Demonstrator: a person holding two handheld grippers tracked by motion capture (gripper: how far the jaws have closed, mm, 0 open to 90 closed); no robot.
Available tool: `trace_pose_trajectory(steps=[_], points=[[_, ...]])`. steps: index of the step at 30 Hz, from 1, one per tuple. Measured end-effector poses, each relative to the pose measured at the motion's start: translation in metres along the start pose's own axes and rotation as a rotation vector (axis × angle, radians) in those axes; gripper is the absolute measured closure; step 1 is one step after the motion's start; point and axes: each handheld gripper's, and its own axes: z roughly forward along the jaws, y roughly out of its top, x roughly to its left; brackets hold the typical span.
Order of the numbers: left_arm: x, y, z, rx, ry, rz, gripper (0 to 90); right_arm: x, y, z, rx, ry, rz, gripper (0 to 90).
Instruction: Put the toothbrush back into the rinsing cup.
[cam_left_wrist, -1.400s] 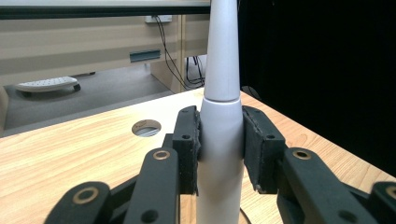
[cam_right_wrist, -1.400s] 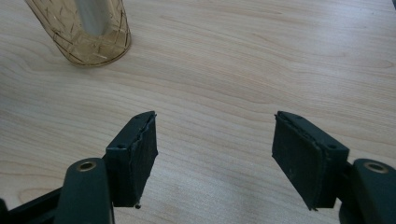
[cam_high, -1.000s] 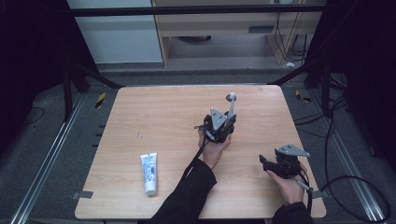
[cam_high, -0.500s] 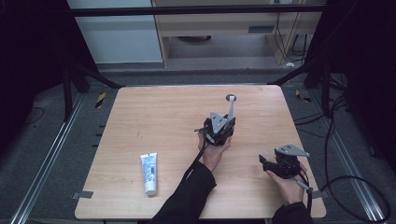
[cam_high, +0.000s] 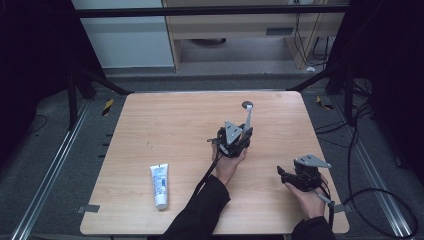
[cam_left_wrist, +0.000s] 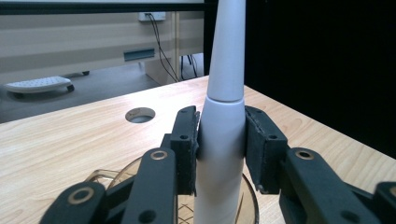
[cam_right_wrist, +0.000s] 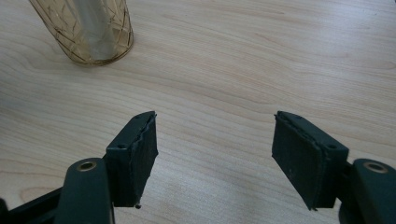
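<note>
A white electric toothbrush (cam_left_wrist: 224, 116) stands upright in an amber glass cup (cam_left_wrist: 116, 177) at the middle of the table. In the high view the toothbrush (cam_high: 247, 119) rises past my left gripper (cam_high: 243, 132). My left gripper (cam_left_wrist: 222, 128) has its pads close on either side of the handle. Its jaws have just been opening, and the pads no longer press on the handle. My right gripper (cam_high: 283, 175) rests low at the table's front right. In its own view my right gripper (cam_right_wrist: 215, 154) is open and holds nothing, with the cup (cam_right_wrist: 88, 32) ahead at the upper left.
A white toothpaste tube (cam_high: 160, 185) lies flat near the table's front left. A round cable hole (cam_high: 247, 104) sits in the wooden tabletop (cam_high: 170, 125) behind the toothbrush. Metal frame posts and cables surround the table.
</note>
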Motion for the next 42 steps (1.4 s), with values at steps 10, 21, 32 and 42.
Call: trace_pose_trajectory(steps=[10,21,32,42], points=[[0.003,-0.005,-0.004,0.024,-0.002,0.028,59.5,0.000,0.000,-0.001,0.001,0.000,0.005,30.8],[0.004,-0.004,-0.008,0.021,-0.011,0.045,57.1,0.000,0.000,0.000,0.002,-0.001,0.004,30.7],[0.003,-0.002,-0.014,0.032,-0.016,0.061,54.3,0.000,0.000,0.000,0.000,-0.005,0.000,30.6],[0.005,0.000,-0.032,0.066,-0.014,0.114,48.8,0.000,0.001,-0.001,-0.004,-0.010,-0.003,30.4]])
